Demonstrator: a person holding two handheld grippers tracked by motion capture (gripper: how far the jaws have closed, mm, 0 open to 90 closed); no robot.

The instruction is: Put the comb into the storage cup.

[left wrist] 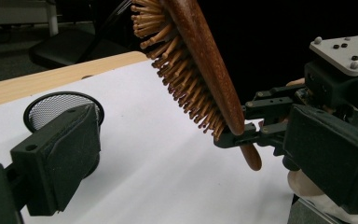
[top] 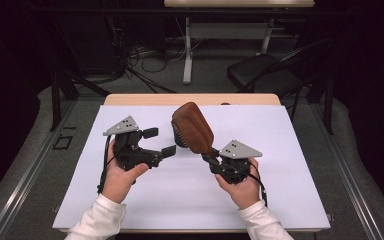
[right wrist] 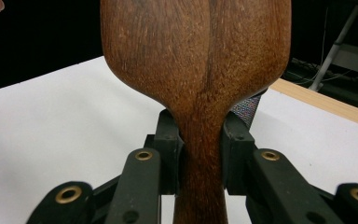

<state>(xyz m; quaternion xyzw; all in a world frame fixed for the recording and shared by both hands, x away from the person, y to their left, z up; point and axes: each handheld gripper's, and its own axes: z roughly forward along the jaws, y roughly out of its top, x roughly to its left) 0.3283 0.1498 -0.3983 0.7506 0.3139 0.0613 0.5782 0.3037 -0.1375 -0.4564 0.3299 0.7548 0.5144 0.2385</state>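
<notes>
Right gripper (top: 211, 156) clamps the wooden brush (top: 192, 127) by its handle, held tilted above the white sheet (top: 280, 150) near the table's far edge, mesh cup (left wrist: 58, 107) behind it, left gripper (top: 160, 141) wide open just beside, no writing readable.

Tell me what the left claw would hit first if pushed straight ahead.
Probably the wooden hairbrush that the right claw holds up in front of the left claw; depth is uncertain, so it might pass beneath the bristles.
</notes>
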